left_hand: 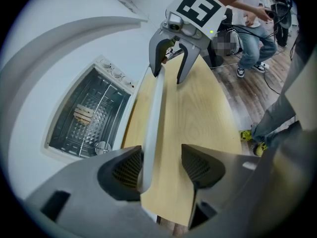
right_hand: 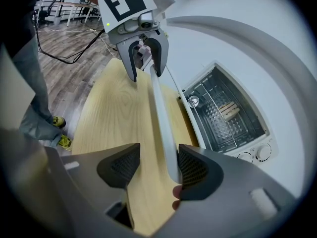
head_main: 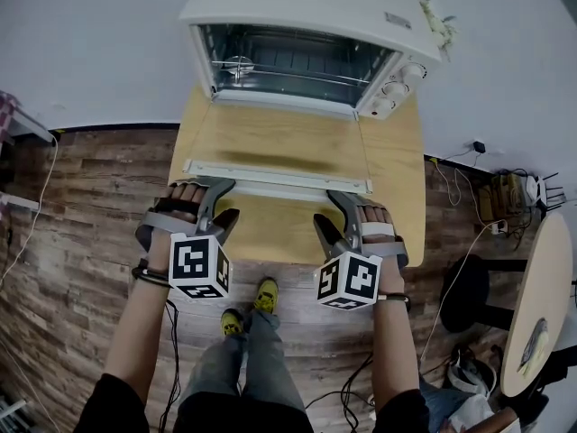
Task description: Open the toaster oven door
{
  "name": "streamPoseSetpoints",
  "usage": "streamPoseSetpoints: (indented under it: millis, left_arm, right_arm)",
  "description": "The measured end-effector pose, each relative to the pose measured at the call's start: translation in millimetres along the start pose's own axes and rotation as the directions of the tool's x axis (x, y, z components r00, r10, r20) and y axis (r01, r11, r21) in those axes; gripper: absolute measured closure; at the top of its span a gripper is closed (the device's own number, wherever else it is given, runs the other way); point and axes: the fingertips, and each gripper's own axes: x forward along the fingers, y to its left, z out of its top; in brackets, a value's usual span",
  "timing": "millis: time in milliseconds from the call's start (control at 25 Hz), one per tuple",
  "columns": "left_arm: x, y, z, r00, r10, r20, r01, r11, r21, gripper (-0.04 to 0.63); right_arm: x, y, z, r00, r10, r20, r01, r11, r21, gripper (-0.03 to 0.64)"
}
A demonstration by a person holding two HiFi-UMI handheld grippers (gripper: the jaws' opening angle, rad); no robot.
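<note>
The white toaster oven (head_main: 306,25) stands at the back of the wooden table (head_main: 401,179) with its door (head_main: 279,138) swung down flat and the wire rack showing inside. The door's long white handle (head_main: 275,177) lies along the front edge. At the handle's left end is my left gripper (head_main: 221,201), open; the handle (left_hand: 154,108) lies between its jaws against one pad, with a gap to the other. My right gripper (head_main: 331,213) stands open at the right end, where the handle (right_hand: 161,108) rests by one pad. A small slatted piece (right_hand: 229,109) sits on the rack.
The oven's knobs (head_main: 397,84) are at its right side. Cables (head_main: 455,183) trail over the wood floor to the right, and a round table (head_main: 541,305) stands there. The person's yellow shoes (head_main: 248,309) are just below the table edge. Another person (left_hand: 252,29) stands in the background.
</note>
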Motion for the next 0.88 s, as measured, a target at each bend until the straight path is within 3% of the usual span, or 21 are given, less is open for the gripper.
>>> streamPoseSetpoints:
  millis: [560, 880]
  left_arm:
    - [12, -17, -6, 1.0, -0.005, 0.0, 0.005, 1.0, -0.005, 0.347]
    - [14, -25, -9, 0.999, -0.044, 0.002, 0.044, 0.999, -0.025, 0.353]
  right_arm:
    - [10, 16, -6, 1.0, -0.011, -0.02, 0.011, 1.0, 0.014, 0.379]
    - [12, 24, -9, 0.999, 0.013, -0.036, -0.012, 1.0, 0.022, 0.391]
